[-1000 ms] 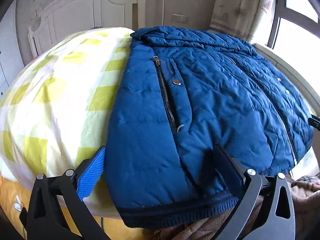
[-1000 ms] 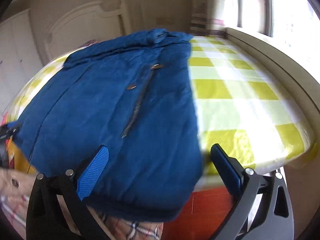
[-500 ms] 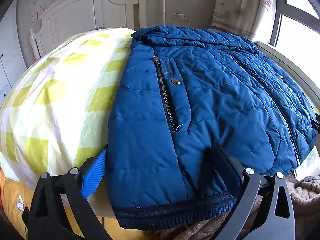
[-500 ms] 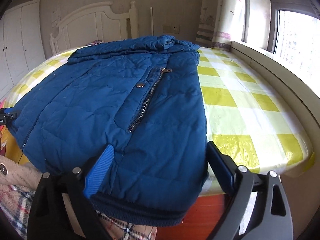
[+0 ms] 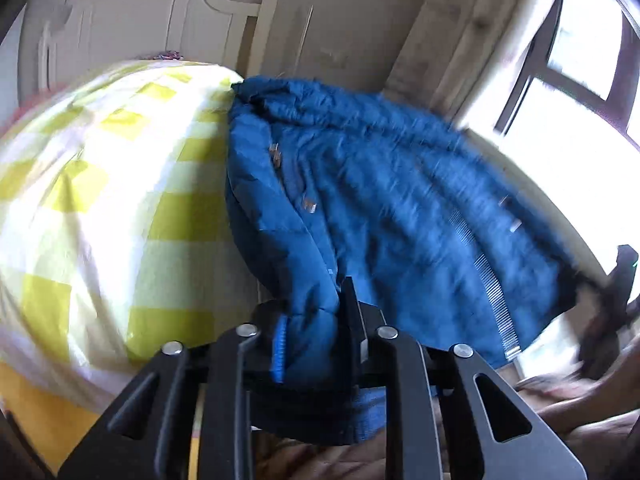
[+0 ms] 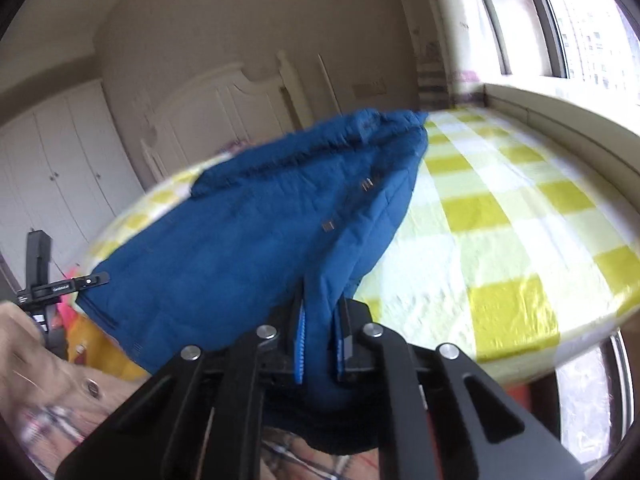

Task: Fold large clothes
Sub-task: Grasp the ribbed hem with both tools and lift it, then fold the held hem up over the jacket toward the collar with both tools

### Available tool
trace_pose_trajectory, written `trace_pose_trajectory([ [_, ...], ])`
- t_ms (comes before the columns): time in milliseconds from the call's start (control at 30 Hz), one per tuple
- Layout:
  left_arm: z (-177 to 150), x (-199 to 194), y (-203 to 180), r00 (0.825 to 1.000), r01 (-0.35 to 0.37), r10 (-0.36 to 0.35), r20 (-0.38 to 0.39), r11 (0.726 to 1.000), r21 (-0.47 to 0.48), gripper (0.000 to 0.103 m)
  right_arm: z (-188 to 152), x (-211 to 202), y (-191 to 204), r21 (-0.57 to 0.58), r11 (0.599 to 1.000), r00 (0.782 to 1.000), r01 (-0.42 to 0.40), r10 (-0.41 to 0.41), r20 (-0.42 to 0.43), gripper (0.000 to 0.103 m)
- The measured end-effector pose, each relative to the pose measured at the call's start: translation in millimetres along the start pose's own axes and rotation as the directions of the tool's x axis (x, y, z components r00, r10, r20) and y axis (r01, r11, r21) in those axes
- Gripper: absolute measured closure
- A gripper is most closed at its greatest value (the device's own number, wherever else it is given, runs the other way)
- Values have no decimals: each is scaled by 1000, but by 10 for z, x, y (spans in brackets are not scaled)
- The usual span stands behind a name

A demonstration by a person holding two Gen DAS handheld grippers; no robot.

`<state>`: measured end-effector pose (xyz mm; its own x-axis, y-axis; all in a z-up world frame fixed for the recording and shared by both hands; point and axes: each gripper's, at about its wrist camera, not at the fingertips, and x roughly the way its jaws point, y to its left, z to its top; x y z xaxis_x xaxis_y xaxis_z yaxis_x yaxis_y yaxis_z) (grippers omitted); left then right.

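Both my grippers just closed on hem of blue jacket (image 5: 384,200), hem now bunched and lifted. Left gripper (image 5: 316,344) pinches one hem corner, right gripper (image 6: 320,344) other. Jacket body ahead on checked bedspread (image 5: 100,200). Puffy, soft, light, slippery shell; ribbed hem best hold.

The bed (image 5: 120,208) is viewed close from its foot by both wrist cameras, facing the headboard (image 6: 224,108); the blue jacket (image 5: 400,208) is shared.

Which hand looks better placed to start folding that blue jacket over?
Neither clearly. The left gripper and the right gripper have both just closed on the blue jacket at its hem corners, so lifting together seems likeliest.
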<state>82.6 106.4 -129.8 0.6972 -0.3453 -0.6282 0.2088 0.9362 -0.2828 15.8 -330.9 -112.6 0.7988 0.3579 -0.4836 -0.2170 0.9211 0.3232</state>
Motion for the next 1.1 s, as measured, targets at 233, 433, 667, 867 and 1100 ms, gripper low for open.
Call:
trace_pose_trajectory([
  [233,20,36,11,997,-75,75,-12,997,24,85,78,8,75,-43,999,999,1,-2,-33,93],
  [433,-127,211,9,977,-204,209,-46,974,99,64,-67,147,-67,-35,997,989,67,-71,-132,53],
  [667,-249,293,-19,975,-204,215,-60,968,142,27,-137,172,-35,-106,991,986,85,-99,-131,61],
  [867,-85,-15,21,999,36,-36,7,999,-14,82,-107,45,-39,6,999,998,-42,42,-51,92],
  [1100,281,-762,88,931,307,-275,238,946,-107,82,395,-619,220,42,954,935,-297,281,216,94],
])
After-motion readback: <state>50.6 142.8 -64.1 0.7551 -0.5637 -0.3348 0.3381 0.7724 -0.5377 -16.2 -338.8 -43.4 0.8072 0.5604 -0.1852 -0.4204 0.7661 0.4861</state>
